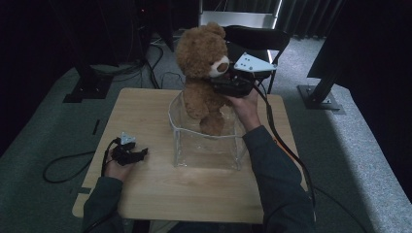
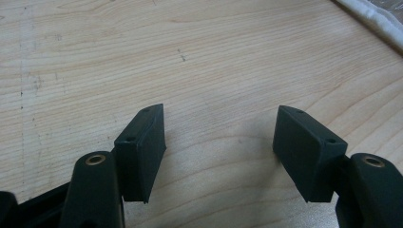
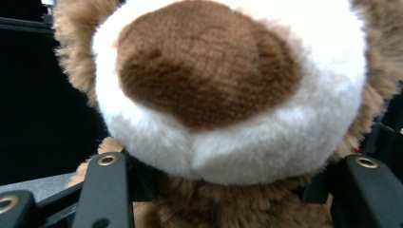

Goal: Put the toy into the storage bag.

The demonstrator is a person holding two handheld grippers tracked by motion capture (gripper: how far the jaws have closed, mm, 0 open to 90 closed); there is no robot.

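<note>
Brown plush teddy bear [image 1: 203, 73] hangs upright over the clear bag [image 1: 206, 145] at the table's [image 1: 145, 194] middle, pinched at the neck by the right gripper [image 1: 224, 83]; lower it straight between the walls. Left gripper [image 2: 218, 142] rests spread at the near left

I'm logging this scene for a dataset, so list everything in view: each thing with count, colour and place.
teddy bear: one, brown with a white muzzle, upright with its legs inside the clear bag, gripped below the muzzle.
clear bag: one, transparent with a white rim, open-topped, at the table's middle.
table: one, light wood, centre of the high view.
chair: one, black, behind the table.
floor cable: one, black, looped left of the table.
right gripper: one, black with a grey plate, shut on the teddy bear.
left gripper: one, black, resting low at the table's left, jaws open.
sleeves: two, dark, entering from the bottom.
</note>
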